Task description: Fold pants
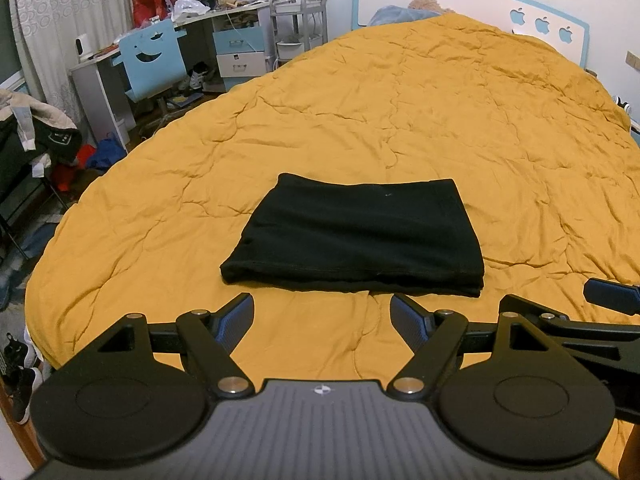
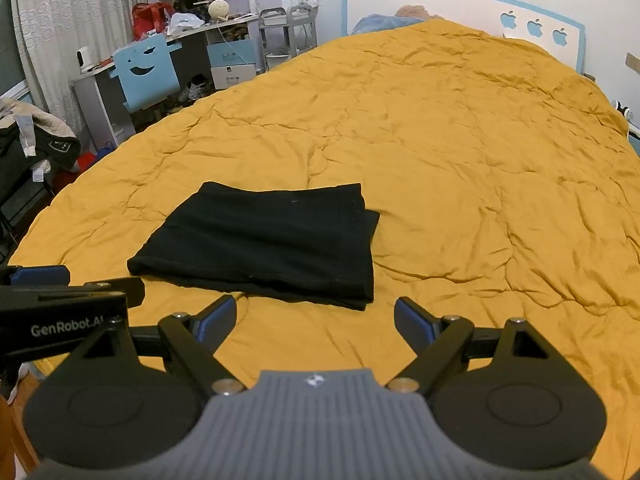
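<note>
- Your left gripper (image 1: pixel 322 314) and right gripper (image 2: pixel 315 318) hang side by side, tilted down, jaws spread wide with nothing between them.
- One pair of black pants (image 1: pixel 356 236) lies folded just beyond them (nothing blocks it) on the yellow quilt (image 1: pixel 460 120).
- Farther off: one blue chair (image 1: pixel 154 60), a cluttered desk (image 1: pixel 224 14).

Both grippers are black, left gripper (image 1: pixel 322 312) and right gripper (image 2: pixel 315 314) alike: blue-padded fingers (image 1: pixel 240 312), silver pivot screws, round discs, ribbed grey body, white "GenRobot.AI" lettering.
</note>
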The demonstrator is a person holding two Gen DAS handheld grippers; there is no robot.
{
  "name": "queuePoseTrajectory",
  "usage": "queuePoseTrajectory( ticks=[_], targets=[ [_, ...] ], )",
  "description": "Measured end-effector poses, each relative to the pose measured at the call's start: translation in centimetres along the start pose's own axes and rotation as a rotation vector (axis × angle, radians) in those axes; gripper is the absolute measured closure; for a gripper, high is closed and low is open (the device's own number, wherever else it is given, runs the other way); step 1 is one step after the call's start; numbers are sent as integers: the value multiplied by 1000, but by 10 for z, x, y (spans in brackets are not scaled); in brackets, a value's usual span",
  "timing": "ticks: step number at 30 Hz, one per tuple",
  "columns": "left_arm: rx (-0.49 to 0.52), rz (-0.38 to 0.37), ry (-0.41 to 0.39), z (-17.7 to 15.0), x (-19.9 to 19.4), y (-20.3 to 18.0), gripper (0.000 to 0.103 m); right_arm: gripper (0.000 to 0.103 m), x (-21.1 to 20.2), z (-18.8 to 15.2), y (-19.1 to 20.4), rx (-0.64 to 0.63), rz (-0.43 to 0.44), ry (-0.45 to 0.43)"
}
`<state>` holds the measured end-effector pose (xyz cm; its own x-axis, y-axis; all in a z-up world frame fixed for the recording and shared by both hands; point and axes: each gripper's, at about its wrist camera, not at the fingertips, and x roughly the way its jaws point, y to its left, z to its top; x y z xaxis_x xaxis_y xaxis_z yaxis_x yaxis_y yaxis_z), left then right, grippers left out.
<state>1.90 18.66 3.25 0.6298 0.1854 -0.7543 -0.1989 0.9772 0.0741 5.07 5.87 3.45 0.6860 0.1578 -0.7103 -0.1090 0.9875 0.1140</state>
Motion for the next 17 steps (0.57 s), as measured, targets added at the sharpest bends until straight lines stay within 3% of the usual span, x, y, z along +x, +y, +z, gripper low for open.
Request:
queuePoseTrajectory(
  ticks=[17],
  targets=[
    [-5, -12, -3, -2, 0, -1, 17, 21, 0, -1, -2, 1, -5, 3]
  ],
)
